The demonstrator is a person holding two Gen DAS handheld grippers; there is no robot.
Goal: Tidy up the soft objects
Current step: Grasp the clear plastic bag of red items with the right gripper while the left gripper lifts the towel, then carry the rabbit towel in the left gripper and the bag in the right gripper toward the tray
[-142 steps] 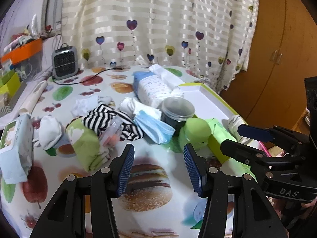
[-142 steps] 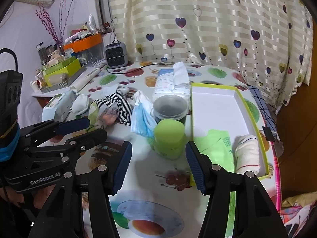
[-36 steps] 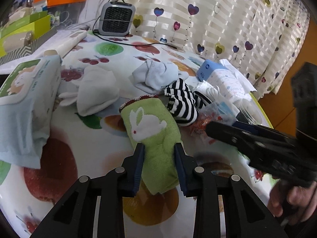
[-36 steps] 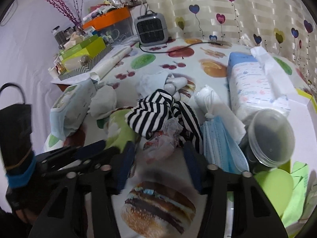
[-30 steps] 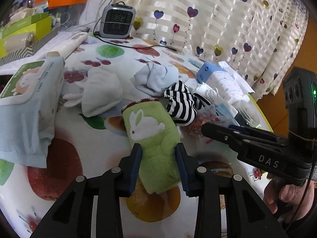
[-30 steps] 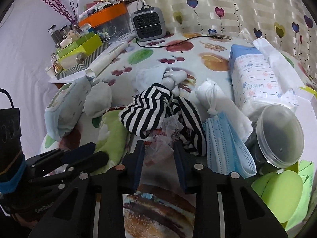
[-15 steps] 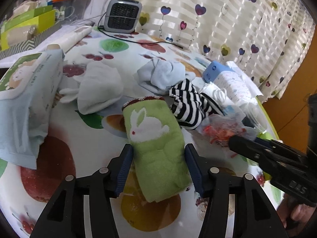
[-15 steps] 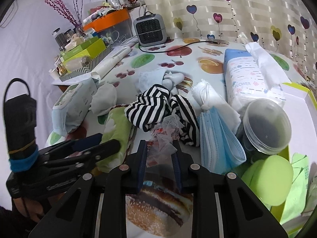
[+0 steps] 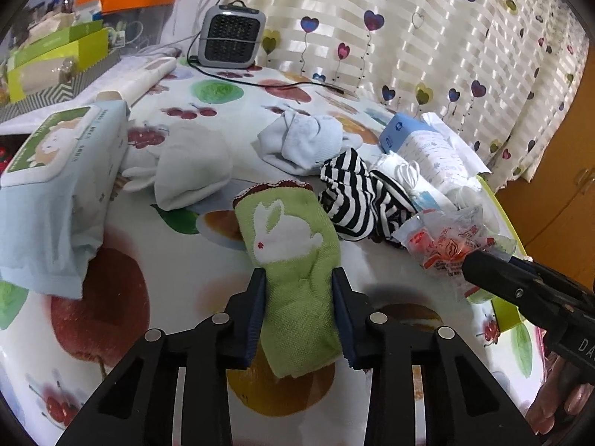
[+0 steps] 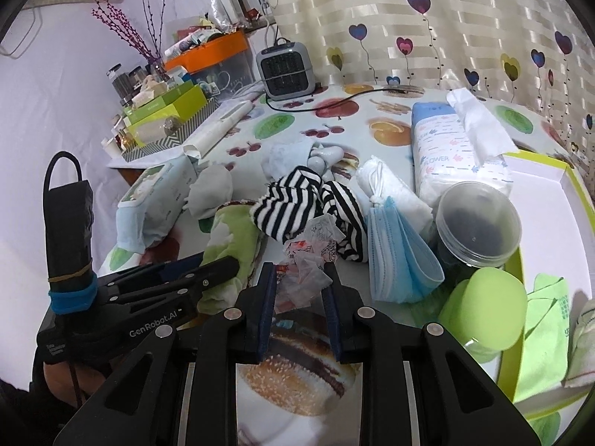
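Note:
My left gripper (image 9: pixel 298 290) is shut on a green towel with a white rabbit (image 9: pixel 290 238), held just over the fruit-print table; the towel also shows in the right wrist view (image 10: pixel 232 249). My right gripper (image 10: pixel 299 284) is shut on a crinkled clear plastic packet with red print (image 10: pixel 308 264), seen from the left wrist view (image 9: pixel 446 245) at the right. A black-and-white striped cloth (image 10: pixel 297 200) lies just beyond both. Blue face masks (image 10: pixel 398 252) lie to its right.
A wet-wipes pack (image 9: pixel 48 171), white socks (image 9: pixel 189 171) and a pale blue cloth (image 9: pixel 301 141) lie on the left. A tissue pack (image 10: pixel 450 148), lidded dark jar (image 10: pixel 476 226), green lid (image 10: pixel 491 304) and a green-rimmed white tray (image 10: pixel 550 215) stand right. A small heater (image 10: pixel 286 70) is at the back.
Both grippers came down from open to shut: the left onto the green towel, the right onto the plastic packet. In the last half second both have lifted slightly with their loads.

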